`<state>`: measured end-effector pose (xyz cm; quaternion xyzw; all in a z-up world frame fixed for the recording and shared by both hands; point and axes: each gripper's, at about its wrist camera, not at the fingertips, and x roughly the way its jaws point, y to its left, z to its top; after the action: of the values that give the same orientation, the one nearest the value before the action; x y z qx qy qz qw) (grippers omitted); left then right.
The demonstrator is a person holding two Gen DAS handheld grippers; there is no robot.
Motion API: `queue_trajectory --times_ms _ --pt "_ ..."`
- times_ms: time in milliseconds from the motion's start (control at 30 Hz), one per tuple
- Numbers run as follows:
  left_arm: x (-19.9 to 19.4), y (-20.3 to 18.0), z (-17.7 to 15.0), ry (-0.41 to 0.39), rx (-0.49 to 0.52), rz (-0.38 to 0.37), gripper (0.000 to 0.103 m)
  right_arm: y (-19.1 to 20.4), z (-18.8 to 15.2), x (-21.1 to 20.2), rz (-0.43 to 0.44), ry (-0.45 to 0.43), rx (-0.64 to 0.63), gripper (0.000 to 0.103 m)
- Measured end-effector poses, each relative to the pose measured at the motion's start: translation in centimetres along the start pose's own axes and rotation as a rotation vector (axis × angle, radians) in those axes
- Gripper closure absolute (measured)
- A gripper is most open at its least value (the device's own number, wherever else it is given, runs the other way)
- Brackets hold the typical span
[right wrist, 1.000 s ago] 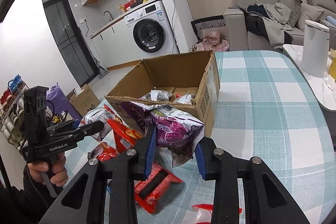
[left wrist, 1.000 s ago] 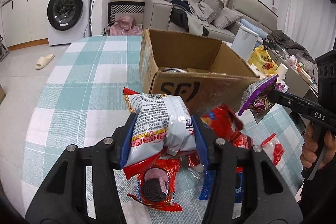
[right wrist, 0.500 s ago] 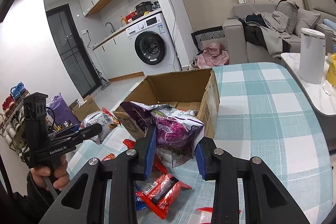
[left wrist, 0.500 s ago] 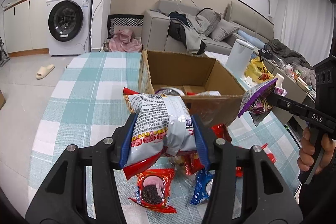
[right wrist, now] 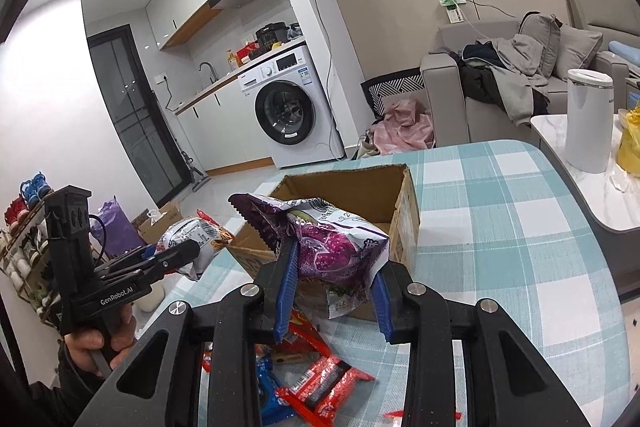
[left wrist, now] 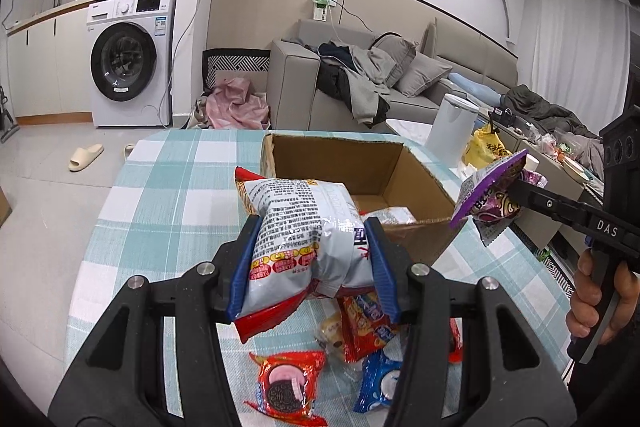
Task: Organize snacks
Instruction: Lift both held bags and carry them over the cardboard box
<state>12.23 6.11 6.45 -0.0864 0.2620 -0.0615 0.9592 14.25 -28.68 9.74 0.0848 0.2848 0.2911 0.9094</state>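
Some bags lie in the box (left wrist: 404,163). The left gripper (left wrist: 310,267) jaws pinch a white bag (left wrist: 304,227); the right gripper (right wrist: 332,291) jaws pinch a purple bag (right wrist: 332,243). More snacks (left wrist: 288,387) wait on the table (left wrist: 160,195).

The silver bag (left wrist: 304,239) hides part of the cardboard box (left wrist: 360,163) interior.

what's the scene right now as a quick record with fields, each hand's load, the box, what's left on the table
left gripper: shut on white-and-red snack bag
right gripper: shut on purple snack bag
cardboard box: open, a few packets inside
table: checked cloth, loose cookie packets near the grippers
both bags: held above the table, not in the box
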Motion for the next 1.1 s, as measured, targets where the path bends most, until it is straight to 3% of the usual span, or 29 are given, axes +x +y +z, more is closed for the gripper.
queue_trajectory --times_ms 667,1100 --pt "3.8 -2.6 3.8 -0.005 0.047 -0.024 0.055 1.0 3.1 2.7 0.007 -0.016 0.041 0.07" --pt "7.6 -3.0 3.9 0.021 0.056 0.008 0.055 1.0 3.9 5.4 -0.001 0.015 0.053 0.07"
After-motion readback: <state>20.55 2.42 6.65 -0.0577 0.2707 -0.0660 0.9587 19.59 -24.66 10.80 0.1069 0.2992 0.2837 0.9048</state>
